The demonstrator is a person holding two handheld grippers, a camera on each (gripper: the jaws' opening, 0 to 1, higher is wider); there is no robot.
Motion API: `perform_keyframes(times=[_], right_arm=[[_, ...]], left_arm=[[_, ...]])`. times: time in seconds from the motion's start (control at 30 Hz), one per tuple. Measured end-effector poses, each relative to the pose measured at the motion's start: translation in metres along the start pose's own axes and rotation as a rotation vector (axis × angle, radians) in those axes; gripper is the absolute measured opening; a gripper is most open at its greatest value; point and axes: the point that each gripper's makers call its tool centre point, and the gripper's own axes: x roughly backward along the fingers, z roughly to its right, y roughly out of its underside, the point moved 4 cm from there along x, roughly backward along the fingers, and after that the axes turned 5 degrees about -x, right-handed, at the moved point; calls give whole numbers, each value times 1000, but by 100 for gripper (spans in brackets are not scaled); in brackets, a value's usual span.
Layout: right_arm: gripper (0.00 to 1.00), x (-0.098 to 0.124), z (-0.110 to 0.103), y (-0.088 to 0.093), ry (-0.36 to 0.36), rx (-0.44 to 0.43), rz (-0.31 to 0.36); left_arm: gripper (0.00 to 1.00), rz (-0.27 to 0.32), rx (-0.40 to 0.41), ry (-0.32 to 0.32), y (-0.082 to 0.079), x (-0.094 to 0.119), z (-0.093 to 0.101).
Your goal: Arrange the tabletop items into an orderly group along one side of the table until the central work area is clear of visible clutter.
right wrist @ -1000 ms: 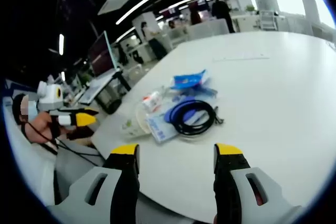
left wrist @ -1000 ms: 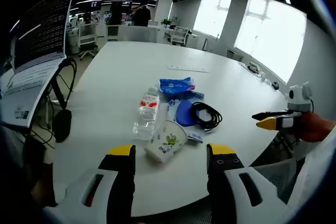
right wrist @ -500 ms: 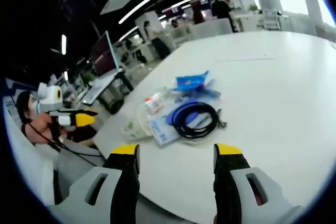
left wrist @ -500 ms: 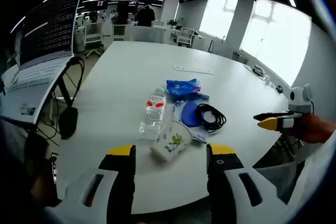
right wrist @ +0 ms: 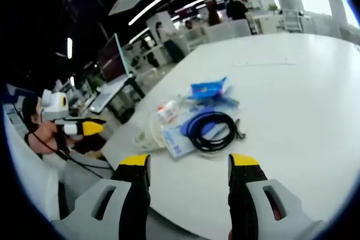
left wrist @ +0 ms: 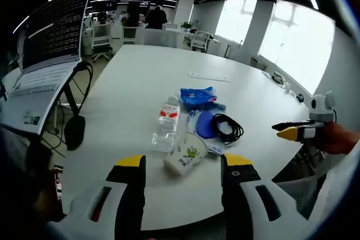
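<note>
Both grippers' fingers stood open, empty; I saw cup, bottle, cable mid-frame on the table.

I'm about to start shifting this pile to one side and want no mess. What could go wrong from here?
The paper cup lies on its side against the plastic bottle; nudging either could send it rolling toward the near table edge. The coiled black cable rests on the blue disc and packets, so lifting it may drag them along. Both claws, left and right, are open and off the pile.
</note>
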Motion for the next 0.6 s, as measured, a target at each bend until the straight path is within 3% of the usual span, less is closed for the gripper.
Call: perform_keyframes(times=[0.6], right_arm=[[52,1,-9,-5,-23,8,-8]], left_arm=[[53,13,21,-6,-2,6,-1]])
